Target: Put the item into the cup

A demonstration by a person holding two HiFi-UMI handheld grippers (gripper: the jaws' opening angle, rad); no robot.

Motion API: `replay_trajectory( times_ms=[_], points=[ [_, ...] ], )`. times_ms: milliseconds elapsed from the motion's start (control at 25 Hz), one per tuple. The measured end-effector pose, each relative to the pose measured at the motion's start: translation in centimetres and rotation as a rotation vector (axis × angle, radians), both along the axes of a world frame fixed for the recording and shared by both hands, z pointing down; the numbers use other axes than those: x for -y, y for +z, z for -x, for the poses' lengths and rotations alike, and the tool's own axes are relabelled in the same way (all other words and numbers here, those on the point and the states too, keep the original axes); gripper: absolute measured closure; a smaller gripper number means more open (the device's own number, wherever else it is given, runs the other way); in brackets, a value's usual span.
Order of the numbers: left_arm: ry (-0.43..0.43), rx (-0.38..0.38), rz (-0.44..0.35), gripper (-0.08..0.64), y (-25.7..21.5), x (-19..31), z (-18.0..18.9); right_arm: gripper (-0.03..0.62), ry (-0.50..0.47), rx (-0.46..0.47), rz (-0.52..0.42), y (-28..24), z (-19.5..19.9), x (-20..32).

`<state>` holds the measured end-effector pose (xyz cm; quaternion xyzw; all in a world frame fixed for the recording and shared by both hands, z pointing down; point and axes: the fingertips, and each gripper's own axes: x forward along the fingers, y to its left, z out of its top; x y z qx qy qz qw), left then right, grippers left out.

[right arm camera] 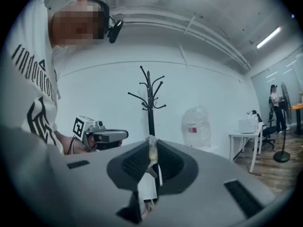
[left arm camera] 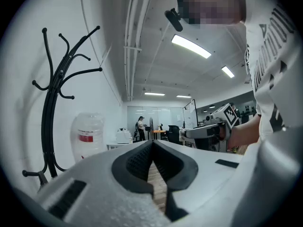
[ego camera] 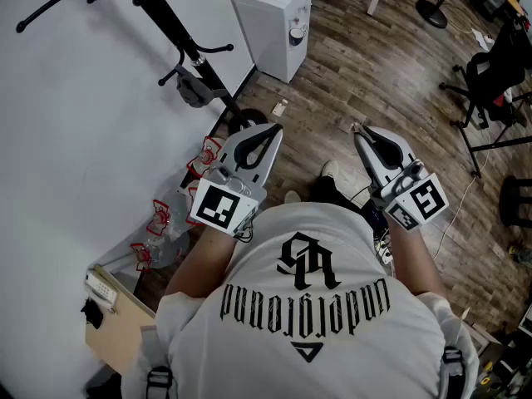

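I hold both grippers level in front of my chest, over the wooden floor. My right gripper [ego camera: 359, 129] is shut on a thin pale packet [right arm camera: 152, 156], which stands upright between the dark pads [right arm camera: 135, 164] and pokes out at the tips [right arm camera: 151, 141]. In the head view the packet is hidden. My left gripper [ego camera: 270, 131] is shut, its tips [left arm camera: 152, 143] meeting with nothing between them. Each gripper sees the other: the right gripper [left arm camera: 213, 126] from the left, the left gripper [right arm camera: 102, 136] from the right. No cup shows in any view.
A black coat rack [ego camera: 179, 36] stands by the white wall, with a big water bottle [right arm camera: 196, 126] beside it. Crushed plastic bottles [ego camera: 166, 223] and a cardboard box [ego camera: 112, 327] lie at my left. A white cabinet [ego camera: 274, 19] stands ahead, a black chair [ego camera: 495, 73] at right.
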<state>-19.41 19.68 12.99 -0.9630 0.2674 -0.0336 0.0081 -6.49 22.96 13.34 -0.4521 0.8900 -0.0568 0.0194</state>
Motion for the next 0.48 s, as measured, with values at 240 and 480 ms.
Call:
replay_trajectory(
  times_ms=[240, 480],
  points=[
    [0.005, 0.001, -0.054, 0.554, 0.13, 0.46, 0.61, 0.551, 0.0, -0.005, -0.003, 0.14, 0.19, 0.01],
    [0.01, 0.0, -0.051, 0.554, 0.37, 1.03, 0.21, 0.549, -0.007, -0.013, -0.003, 0.33, 0.02, 0.25]
  ],
)
